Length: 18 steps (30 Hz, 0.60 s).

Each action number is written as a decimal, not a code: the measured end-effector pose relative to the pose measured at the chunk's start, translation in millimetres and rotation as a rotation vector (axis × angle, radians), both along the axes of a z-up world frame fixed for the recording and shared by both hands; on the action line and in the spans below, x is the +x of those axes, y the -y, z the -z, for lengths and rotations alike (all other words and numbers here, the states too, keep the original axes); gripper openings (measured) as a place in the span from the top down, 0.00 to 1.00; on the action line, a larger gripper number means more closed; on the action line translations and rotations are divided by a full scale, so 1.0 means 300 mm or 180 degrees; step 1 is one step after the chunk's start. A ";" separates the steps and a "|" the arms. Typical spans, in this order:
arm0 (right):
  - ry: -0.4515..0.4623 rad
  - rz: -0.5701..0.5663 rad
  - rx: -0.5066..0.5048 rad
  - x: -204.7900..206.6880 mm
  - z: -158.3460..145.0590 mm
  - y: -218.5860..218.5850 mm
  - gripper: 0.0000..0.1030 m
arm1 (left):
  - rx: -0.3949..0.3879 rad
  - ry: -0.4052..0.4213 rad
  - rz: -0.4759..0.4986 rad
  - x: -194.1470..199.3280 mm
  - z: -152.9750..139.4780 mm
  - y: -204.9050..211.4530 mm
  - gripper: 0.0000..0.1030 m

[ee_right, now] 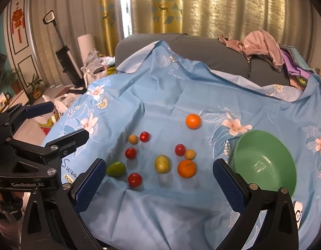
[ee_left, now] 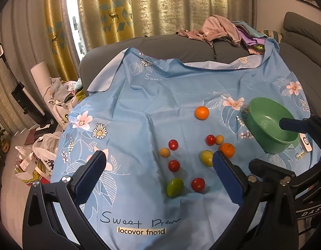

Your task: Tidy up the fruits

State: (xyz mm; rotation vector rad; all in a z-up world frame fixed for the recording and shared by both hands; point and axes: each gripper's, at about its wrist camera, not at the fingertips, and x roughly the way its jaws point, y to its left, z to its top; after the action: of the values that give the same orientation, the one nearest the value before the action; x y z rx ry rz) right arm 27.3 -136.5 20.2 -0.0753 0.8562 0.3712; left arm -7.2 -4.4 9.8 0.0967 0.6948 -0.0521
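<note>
Several small fruits lie on a blue flowered cloth (ee_left: 139,108): red tomatoes (ee_left: 173,144), two oranges (ee_left: 202,113) (ee_left: 228,150), two green fruits (ee_left: 174,186) (ee_left: 206,158) and two small tan ones (ee_left: 164,152). An empty green bowl (ee_left: 268,125) sits at the right. The same fruits show in the right wrist view, with the near orange (ee_right: 187,168), far orange (ee_right: 193,121), a green fruit (ee_right: 116,168) and the bowl (ee_right: 264,162). My left gripper (ee_left: 158,166) is open above the near fruits. My right gripper (ee_right: 158,173) is open and empty, beside the bowl.
The cloth covers a grey sofa (ee_left: 164,45) with a pile of clothes (ee_left: 218,29) at the back right. Bags and clutter (ee_left: 37,156) lie on the floor at the left. A small white device (ee_left: 305,143) lies near the bowl.
</note>
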 end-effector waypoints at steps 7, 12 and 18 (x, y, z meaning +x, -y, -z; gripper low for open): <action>0.0006 0.0003 -0.0002 0.000 0.000 -0.001 0.00 | -0.0012 0.0018 0.0005 0.003 -0.004 0.004 0.01; 0.0005 -0.0001 -0.0004 -0.001 0.001 -0.001 0.00 | 0.0019 -0.0034 0.0016 0.007 -0.004 0.005 0.01; 0.0005 -0.0002 -0.0004 -0.002 0.002 -0.002 0.00 | -0.0042 -0.0034 0.0018 0.007 -0.003 0.002 0.01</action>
State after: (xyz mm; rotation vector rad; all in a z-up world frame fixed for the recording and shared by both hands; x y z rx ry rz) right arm 26.7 -136.1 19.5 -0.0772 0.8549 0.3712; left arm -5.0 -5.0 10.8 0.0859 0.7047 -0.0626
